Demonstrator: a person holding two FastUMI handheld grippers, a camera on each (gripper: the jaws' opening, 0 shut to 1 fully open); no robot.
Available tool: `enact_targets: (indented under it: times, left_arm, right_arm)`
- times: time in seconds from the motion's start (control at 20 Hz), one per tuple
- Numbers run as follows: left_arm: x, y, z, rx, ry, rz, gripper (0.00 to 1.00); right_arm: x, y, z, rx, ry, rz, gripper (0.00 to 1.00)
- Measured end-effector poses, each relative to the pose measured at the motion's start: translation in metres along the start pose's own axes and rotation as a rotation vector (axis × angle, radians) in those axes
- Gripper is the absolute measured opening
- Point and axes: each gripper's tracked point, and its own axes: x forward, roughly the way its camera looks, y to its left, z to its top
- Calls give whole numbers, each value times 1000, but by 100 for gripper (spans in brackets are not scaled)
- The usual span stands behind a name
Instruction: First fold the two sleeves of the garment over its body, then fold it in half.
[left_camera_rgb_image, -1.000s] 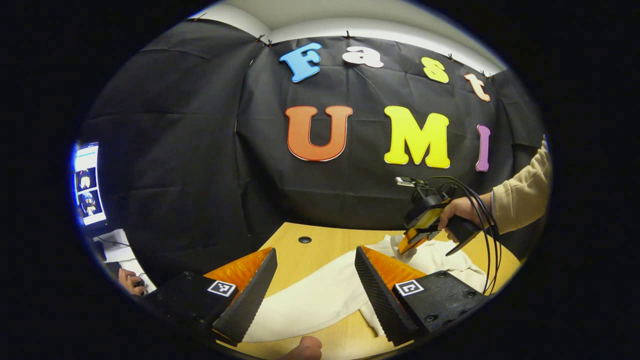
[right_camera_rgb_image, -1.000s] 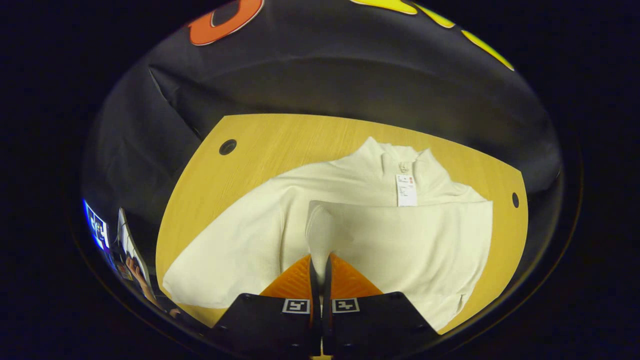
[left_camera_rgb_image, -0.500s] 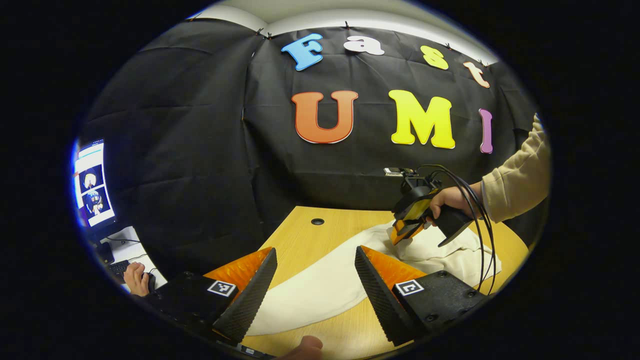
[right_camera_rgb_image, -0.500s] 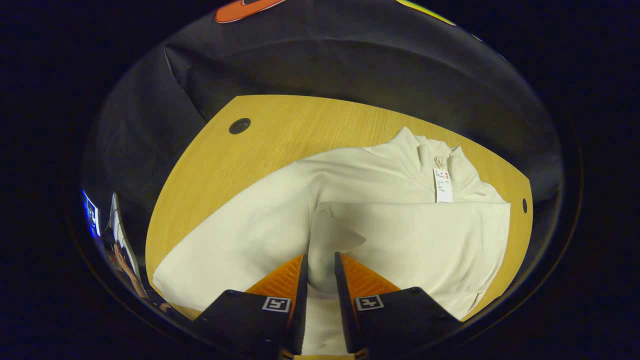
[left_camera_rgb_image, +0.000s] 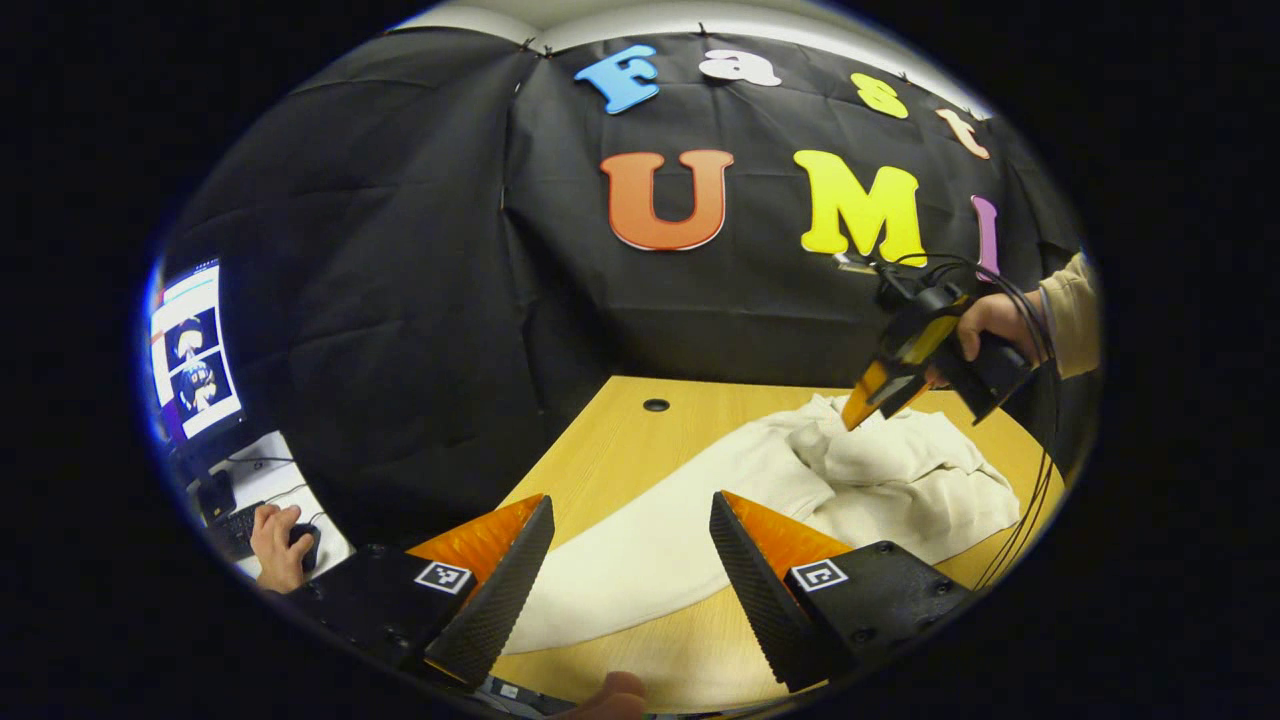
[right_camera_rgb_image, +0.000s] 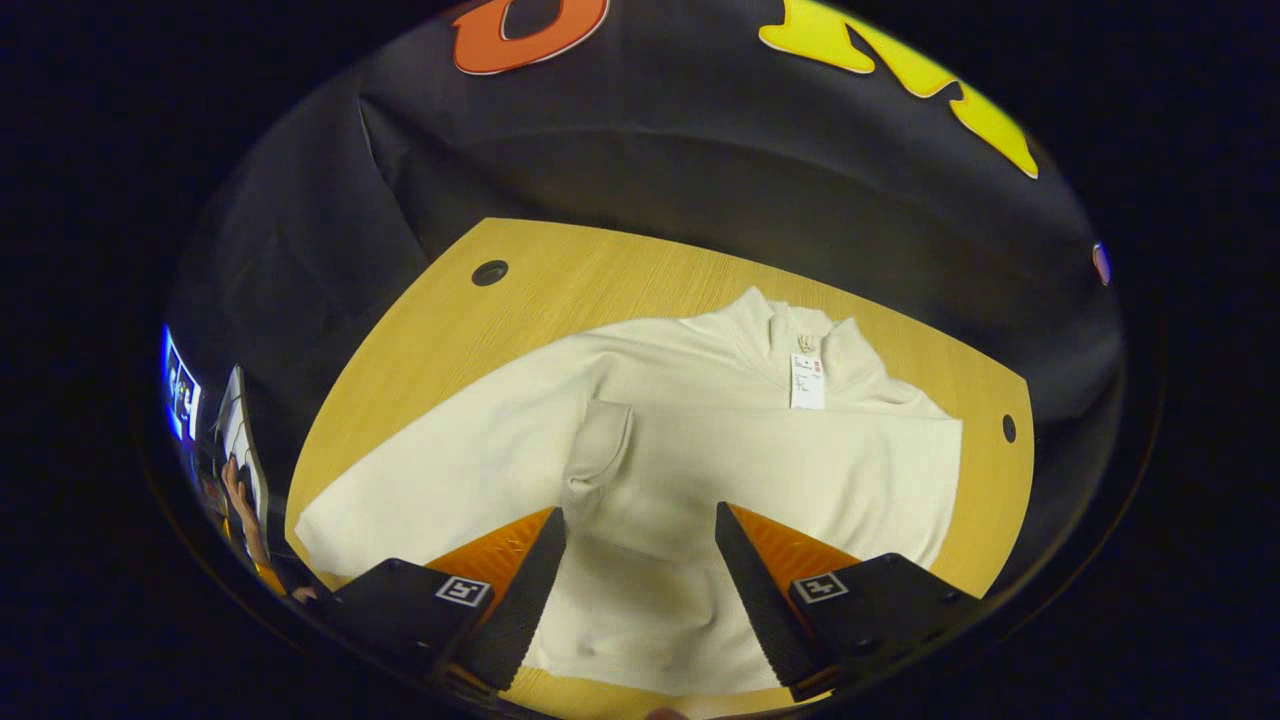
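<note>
The pale wooden desk carries the cream long-sleeved knit garment, spread flat across its middle with the collar and hanging tag at the far edge and the hem near me, so its body runs near to far while the one outstretched sleeve runs out to the left. The right sleeve lies folded across the body, its cuff left of centre. So I judge one sleeve fold made, with the left sleeve and the halving left. My right gripper hangs above the body, jaws wide apart and empty; my left gripper is also spread open, holding nothing, above the left sleeve.
</note>
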Motion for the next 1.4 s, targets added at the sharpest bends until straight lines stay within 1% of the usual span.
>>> enact_targets:
  times: [0.1, 0.15, 0.25, 0.35, 0.45, 0.5, 0.55, 0.6, 0.7, 0.8, 0.9, 1.0, 1.05, 1.1, 1.15, 1.2, 1.25, 1.4]
  left_arm:
    - [3, 28, -26, -50, 75, 71, 99]
    - [4, 40, -39, -73, 112, 105, 100]
    - [3, 67, -63, -116, 183, 185, 100]
    - [2, 88, -90, -182, 270, 258, 100]
    - [2, 99, -111, -257, 351, 303, 100]
    - [4, 101, -121, -296, 396, 311, 100]
    - [6, 98, -129, -343, 445, 300, 100]
    - [9, 97, -136, -388, 482, 309, 99]
    - [12, 105, -146, -471, 537, 362, 99]
    - [16, 102, -154, -549, 589, 366, 98]
    - [24, 106, -156, -558, 618, 367, 98]
    - [27, 110, -163, -543, 663, 377, 98]
    - [27, 109, -169, -547, 696, 383, 98]
    - [26, 110, -172, -555, 719, 397, 98]
    - [27, 110, -168, -551, 719, 398, 98]
    - [27, 110, -171, -549, 738, 403, 95]
    - [28, 111, -172, -545, 752, 409, 96]
    - [29, 110, -173, -528, 804, 417, 95]
  right_arm:
    - [-22, -12, -12, -3, -14, -7, 94]
    - [-29, -15, -17, -4, -15, -4, 95]
    - [-42, -23, -29, -23, -16, -15, 94]
    - [-51, -25, -44, -52, -14, -17, 94]
    - [-57, -26, -59, -97, -1, -21, 95]
    - [-59, -26, -66, -121, 2, -22, 95]
    - [-60, -23, -73, -141, 3, -17, 94]
    - [-61, -18, -80, -155, 6, -6, 95]
    - [-62, -11, -91, -171, 9, 12, 95]
    - [-65, -2, -99, -182, 4, 38, 95]
    - [-70, 6, -106, -171, 2, 65, 95]
    - [-76, 23, -106, -147, -18, 125, 95]
    - [-81, 28, -105, -140, -30, 141, 95]
    - [-83, 33, -104, -137, -37, 153, 94]
    - [-84, 36, -104, -135, -36, 158, 94]
    - [-87, 41, -105, -120, -30, 173, 95]
    - [-90, 48, -104, -104, -31, 195, 95]
    - [-94, 52, -99, -91, -46, 218, 94]
